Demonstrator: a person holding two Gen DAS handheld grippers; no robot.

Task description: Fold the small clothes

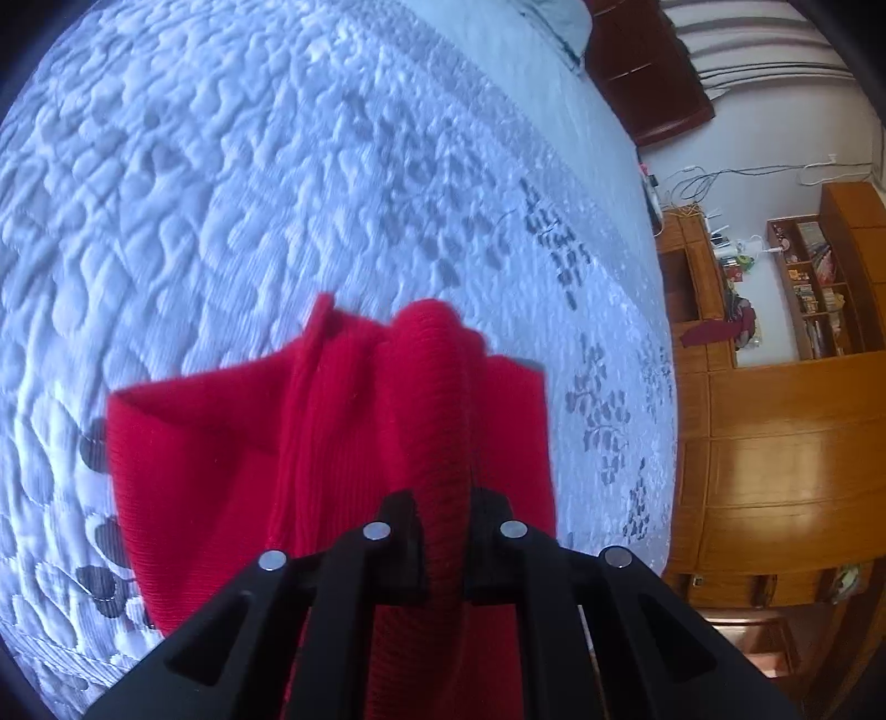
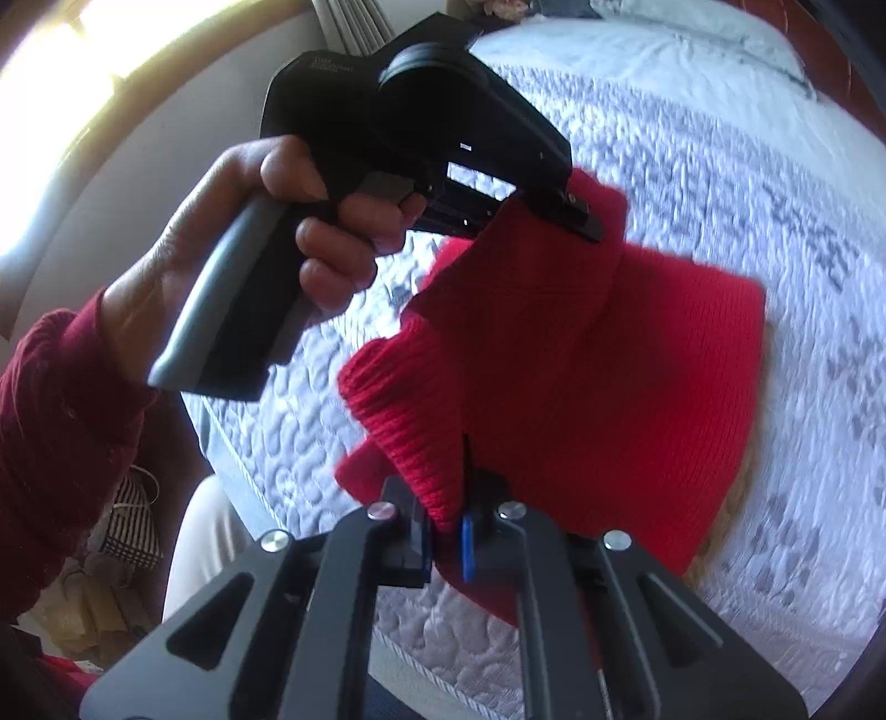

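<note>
A small red knitted garment [image 1: 343, 443] hangs above a white quilted bed [image 1: 249, 194]. My left gripper [image 1: 447, 515] is shut on a bunched ridge of the red knit, which runs forward between the fingers. In the right wrist view the same garment [image 2: 598, 376] is spread between both grippers. My right gripper [image 2: 449, 515] is shut on a ribbed edge of it. The left gripper [image 2: 576, 216], held by a hand, pinches the garment's far edge. The cloth is lifted and partly folded over itself.
The bed's right edge [image 1: 659, 387] borders wooden cabinets [image 1: 775, 471] and a shelf [image 1: 814, 288] with small items. A pillow [image 2: 692, 33] lies at the bed's far end. A checked bag [image 2: 133, 526] sits on the floor by the bed's near edge.
</note>
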